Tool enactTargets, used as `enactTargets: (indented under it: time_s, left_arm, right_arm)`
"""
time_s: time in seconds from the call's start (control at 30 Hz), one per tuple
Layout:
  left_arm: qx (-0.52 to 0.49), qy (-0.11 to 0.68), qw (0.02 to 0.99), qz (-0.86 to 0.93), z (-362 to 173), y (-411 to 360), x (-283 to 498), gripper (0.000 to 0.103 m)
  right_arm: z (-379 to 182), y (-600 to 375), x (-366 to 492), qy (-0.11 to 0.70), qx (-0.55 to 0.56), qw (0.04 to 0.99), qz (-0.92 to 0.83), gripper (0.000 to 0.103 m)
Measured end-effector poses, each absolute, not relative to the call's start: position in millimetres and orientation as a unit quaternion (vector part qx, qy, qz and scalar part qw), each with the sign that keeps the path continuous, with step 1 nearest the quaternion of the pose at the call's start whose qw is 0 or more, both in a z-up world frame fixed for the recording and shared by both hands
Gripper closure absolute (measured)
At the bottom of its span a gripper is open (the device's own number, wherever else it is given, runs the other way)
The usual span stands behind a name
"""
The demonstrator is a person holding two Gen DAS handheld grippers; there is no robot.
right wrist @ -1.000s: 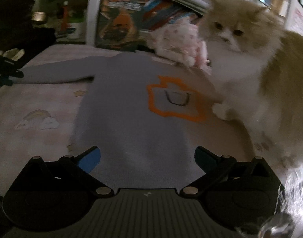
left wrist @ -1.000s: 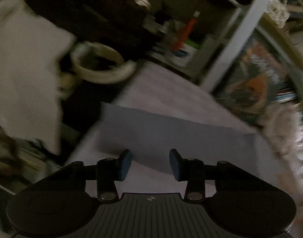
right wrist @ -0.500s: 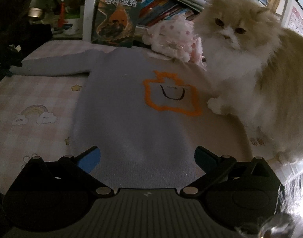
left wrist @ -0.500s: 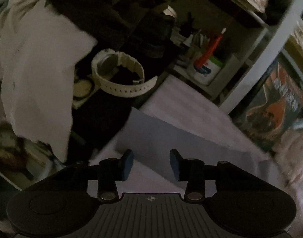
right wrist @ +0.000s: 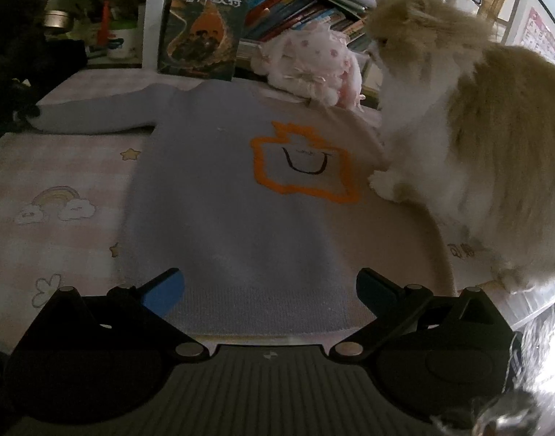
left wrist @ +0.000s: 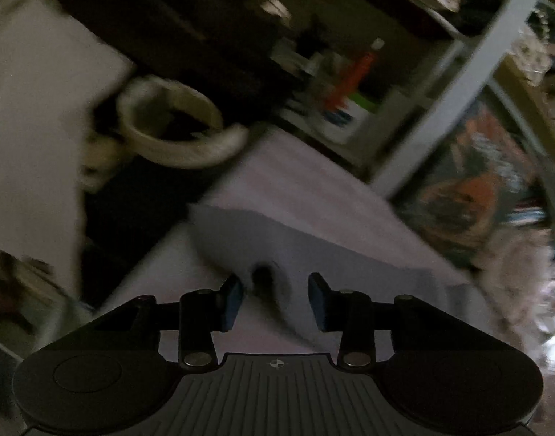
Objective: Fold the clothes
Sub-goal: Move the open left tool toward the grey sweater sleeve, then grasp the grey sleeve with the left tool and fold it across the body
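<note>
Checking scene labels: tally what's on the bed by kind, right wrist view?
Sweaters: 1, the grey-blue sweater lying flat
Cats: 1, the cream and white cat by the sweater's right edge
Plush toys: 1, the pink plush toy near the collar
Books: 1, the upright book at the back
Total: 4

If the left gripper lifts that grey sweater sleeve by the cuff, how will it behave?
Probably floppy: the sleeve lies limp on the bed, its cuff bunching between the left gripper fingers. Likely light. The cat beside the sweater may resist dragging.
</note>
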State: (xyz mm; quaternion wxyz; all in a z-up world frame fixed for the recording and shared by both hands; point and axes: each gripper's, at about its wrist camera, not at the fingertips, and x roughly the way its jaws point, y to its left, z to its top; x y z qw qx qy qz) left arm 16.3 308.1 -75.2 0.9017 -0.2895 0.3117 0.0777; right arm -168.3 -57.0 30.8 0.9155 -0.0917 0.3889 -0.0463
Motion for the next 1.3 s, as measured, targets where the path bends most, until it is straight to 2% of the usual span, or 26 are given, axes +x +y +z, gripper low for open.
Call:
enactTargets:
  time_s: [0.33,0.37,0.47,0.67,0.87,1.13,1.3]
  left_arm:
    - [-0.348,0.301,0.880,0.119,-81.7,324.5,21.6,0.067]
    - [-0.352,0.300,0.878,0.124,-82.1,326.7,22.0,0.072]
    - [-0.364,0.298,0.871,0.142,-83.3,333.4,23.3,0.099]
    - [-0.373,0.280,0.877,0.114,-64.1,324.4,25.2,0.100]
    - [-0.307,0.238,0.921,-0.013,-12.8,236.0,51.3,0.100]
    - [-0.262,0.230,0.931,-0.112,11.2,77.6,95.8,0.100]
    - [-0.236,0.253,0.932,-0.110,-26.2,2.4,108.1,0.100]
  right_arm:
    - [31.5,-65.7,-171.1,0.391,-0.083,0.915,-0.063,0.001]
    - [31.3,-66.5,-170.7,0.392,-0.082,0.914,-0.063,0.001]
    - [30.6,-67.2,-169.1,0.392,-0.084,0.914,-0.058,0.001]
    - [29.3,-73.5,-165.5,0.389,-0.087,0.916,-0.045,0.001]
    - [26.7,-89.0,-159.5,0.384,-0.075,0.920,-0.025,0.001]
    - [26.0,-136.8,-151.7,0.373,-0.069,0.925,0.024,0.001]
    - [23.3,-185.0,-148.9,0.364,-0.054,0.928,0.051,0.001]
